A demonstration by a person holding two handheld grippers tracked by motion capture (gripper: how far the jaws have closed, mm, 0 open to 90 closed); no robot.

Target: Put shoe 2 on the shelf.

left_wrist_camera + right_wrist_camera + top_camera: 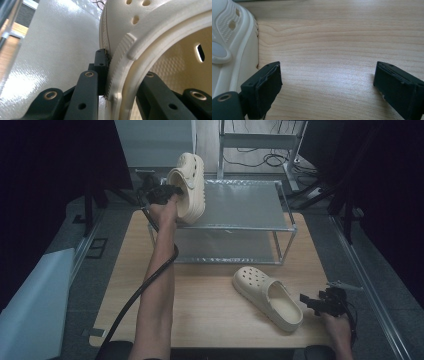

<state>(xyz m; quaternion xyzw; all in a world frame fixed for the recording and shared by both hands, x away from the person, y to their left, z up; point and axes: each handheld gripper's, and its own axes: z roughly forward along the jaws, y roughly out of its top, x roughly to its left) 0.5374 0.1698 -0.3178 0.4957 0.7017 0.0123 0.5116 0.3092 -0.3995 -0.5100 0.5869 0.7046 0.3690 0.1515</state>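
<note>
A cream clog (190, 185) is tilted up over the left end of a metal shelf rack's top tier (245, 205). My left gripper (167, 192) is shut on the clog's heel rim (117, 75), one jaw outside and one inside the opening. A second cream clog (267, 296) lies sole-down on the wooden table (210, 305) in front of the rack. My right gripper (320, 302) rests open just right of that clog's heel, and its own view has the clog (229, 45) beside its left jaw with bare wood between the jaws.
The two-tier rack stands at the table's far side, its lower tier (225, 245) bare. A black cable (145, 285) trails from the left gripper along the forearm. A pale sheet (30, 305) lies off the table's left. Metal frames and cables stand behind.
</note>
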